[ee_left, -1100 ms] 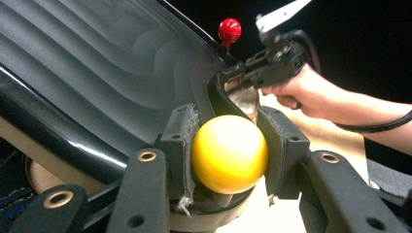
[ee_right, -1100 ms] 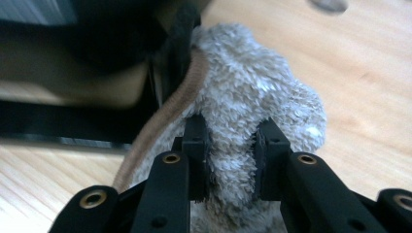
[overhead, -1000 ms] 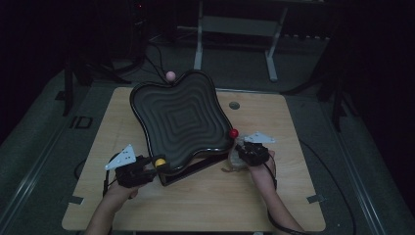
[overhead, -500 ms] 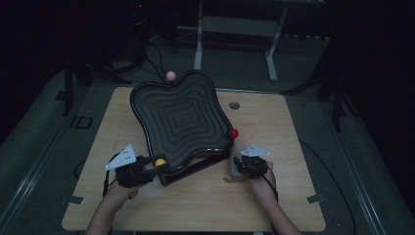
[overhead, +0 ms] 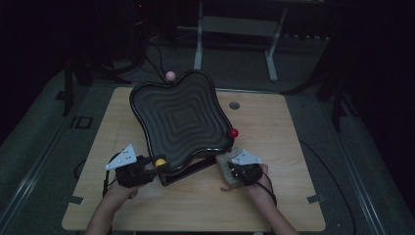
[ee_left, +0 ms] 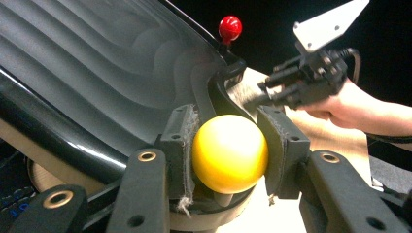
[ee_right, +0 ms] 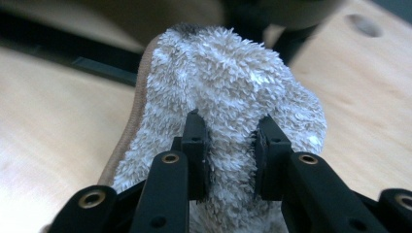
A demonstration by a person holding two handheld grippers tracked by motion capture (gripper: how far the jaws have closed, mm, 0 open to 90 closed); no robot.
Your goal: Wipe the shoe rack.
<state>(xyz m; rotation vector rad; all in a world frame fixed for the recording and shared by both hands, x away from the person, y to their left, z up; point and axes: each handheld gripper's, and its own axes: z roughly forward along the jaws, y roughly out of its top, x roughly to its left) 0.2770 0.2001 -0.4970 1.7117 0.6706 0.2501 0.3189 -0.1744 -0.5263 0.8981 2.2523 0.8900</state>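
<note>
No text, label, brand, number or sign can be read in any of the views. At the lower left edge of the left gripper view a few faint blue marks glow on a dark surface, too blurred to make out as letters or digits.

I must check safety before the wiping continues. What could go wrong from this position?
1. The left tool holds the tilted black tray by one yellow knob; the round knob might slip and the tray drop.
2. The right tool pinches a fold of the fluffy cloth; the cloth could pull free when it rubs.
3. The cloth may catch on the red knob.
</note>
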